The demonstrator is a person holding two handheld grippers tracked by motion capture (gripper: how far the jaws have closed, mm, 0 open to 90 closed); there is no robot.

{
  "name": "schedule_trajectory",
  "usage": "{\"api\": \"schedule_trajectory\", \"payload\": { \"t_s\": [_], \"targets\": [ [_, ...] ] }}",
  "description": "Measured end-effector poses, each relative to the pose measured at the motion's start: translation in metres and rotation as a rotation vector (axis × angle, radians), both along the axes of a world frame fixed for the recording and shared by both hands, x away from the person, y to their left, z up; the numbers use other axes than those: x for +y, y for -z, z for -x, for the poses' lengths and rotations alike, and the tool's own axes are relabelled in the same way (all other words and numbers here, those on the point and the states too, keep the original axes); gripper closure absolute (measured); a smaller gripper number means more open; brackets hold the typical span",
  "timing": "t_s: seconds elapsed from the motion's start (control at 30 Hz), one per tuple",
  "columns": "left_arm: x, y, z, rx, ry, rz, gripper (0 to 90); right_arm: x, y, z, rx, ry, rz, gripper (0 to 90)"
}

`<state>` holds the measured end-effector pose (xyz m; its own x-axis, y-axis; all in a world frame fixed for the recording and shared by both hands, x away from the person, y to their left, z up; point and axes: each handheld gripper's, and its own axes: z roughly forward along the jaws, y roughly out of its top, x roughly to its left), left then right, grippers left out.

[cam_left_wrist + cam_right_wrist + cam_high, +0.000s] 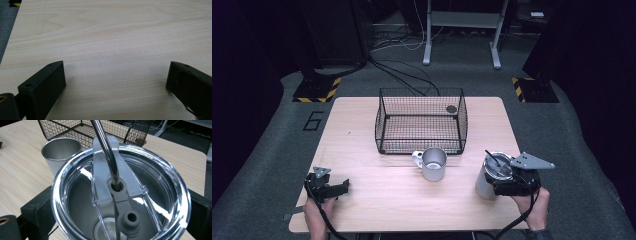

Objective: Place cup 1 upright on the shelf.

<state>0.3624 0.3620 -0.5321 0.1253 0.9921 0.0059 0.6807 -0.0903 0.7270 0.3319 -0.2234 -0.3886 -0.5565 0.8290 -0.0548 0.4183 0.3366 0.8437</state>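
Note:
A steel tumbler [485, 184] with a clear lid [155, 202] and a bent metal straw [105, 152] stands near the table's front right corner. My right gripper [495, 187] is shut on it, one black jaw pressed to each side of the lid. A steel mug [433, 164] with a side handle stands open and upright at the table's middle, just in front of the basket; the right gripper view has the mug [60, 151] beyond the lid. Near the front left edge, my left gripper [344, 186] is open over bare wood [116, 72], holding nothing.
A black wire basket [422, 136] stands at the back middle of the wooden table [387, 200], with a small dark disc [451, 109] in its far right corner. Grey carpet, cables and a desk frame lie beyond.

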Motion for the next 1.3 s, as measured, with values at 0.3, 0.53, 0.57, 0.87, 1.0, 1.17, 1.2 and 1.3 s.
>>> {"api": "schedule_trajectory", "payload": {
  "t_s": [0.3,0.53,0.57,0.87,1.0,1.17,1.2,1.3],
  "targets": [
    [0.000,0.000,0.000,0.003,-0.002,0.002,1.9,0.009,-0.008,-0.010,-0.006,-0.021,-0.001,3.2],
    [0.000,0.000,0.000,0.004,-0.002,0.002,1.9,0.017,-0.015,-0.020,-0.015,-0.042,-0.001,3.2],
    [0.000,0.000,0.000,0.004,-0.002,0.001,1.9,0.019,-0.015,-0.021,-0.014,-0.046,-0.002,3.2],
    [0.000,0.000,-0.001,-0.002,0.000,0.002,1.9,0.030,-0.021,-0.032,-0.018,-0.072,0.001,3.2],
    [0.000,0.000,-0.001,-0.001,0.000,0.002,1.9,0.035,-0.025,-0.036,-0.018,-0.086,0.000,3.2],
    [0.000,0.000,-0.001,-0.001,0.001,0.001,1.9,0.040,-0.031,-0.040,-0.025,-0.090,-0.005,3.2],
    [0.000,0.000,-0.001,-0.001,0.001,0.001,1.9,0.040,-0.033,-0.041,-0.029,-0.100,0.003,3.2],
    [0.000,0.000,-0.001,-0.001,0.000,0.002,1.9,0.044,-0.037,-0.044,-0.028,-0.109,0.008,3.2]
  ]
}}
